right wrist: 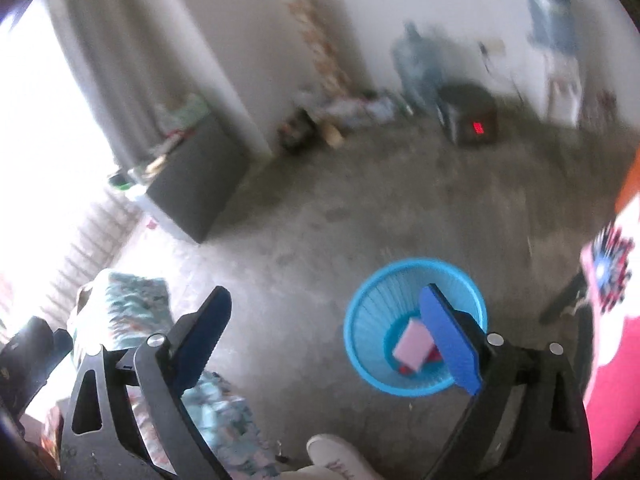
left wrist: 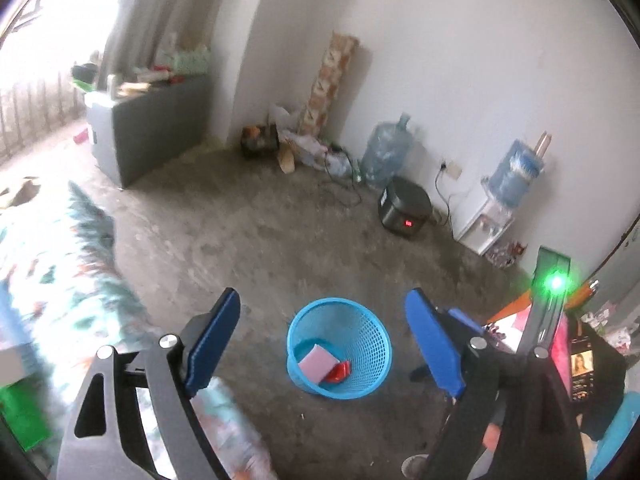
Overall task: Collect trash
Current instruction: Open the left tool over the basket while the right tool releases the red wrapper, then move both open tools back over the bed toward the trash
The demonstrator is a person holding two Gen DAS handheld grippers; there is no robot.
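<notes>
A light blue mesh bin [left wrist: 339, 347] stands on the concrete floor below me. Inside it lie a pink flat packet [left wrist: 318, 364] and a small red wrapper [left wrist: 340, 372]. My left gripper [left wrist: 324, 344] hangs above the bin, jaws wide apart, nothing between the blue pads. The right wrist view shows the same bin [right wrist: 416, 326] with the pink packet [right wrist: 412, 346] and a red scrap beside it. My right gripper [right wrist: 324, 340] is open and empty; its right finger [right wrist: 448, 344] overlaps the bin's inside, its left finger over the floor.
A patterned bed cover [left wrist: 80, 280] runs along the left. A black appliance with a red display [left wrist: 404, 210], a water jug [left wrist: 386, 152], a dispenser [left wrist: 496, 216] and clutter line the far wall. A grey cabinet [left wrist: 148, 124] stands at the back left. A shoe [right wrist: 336, 460] shows below.
</notes>
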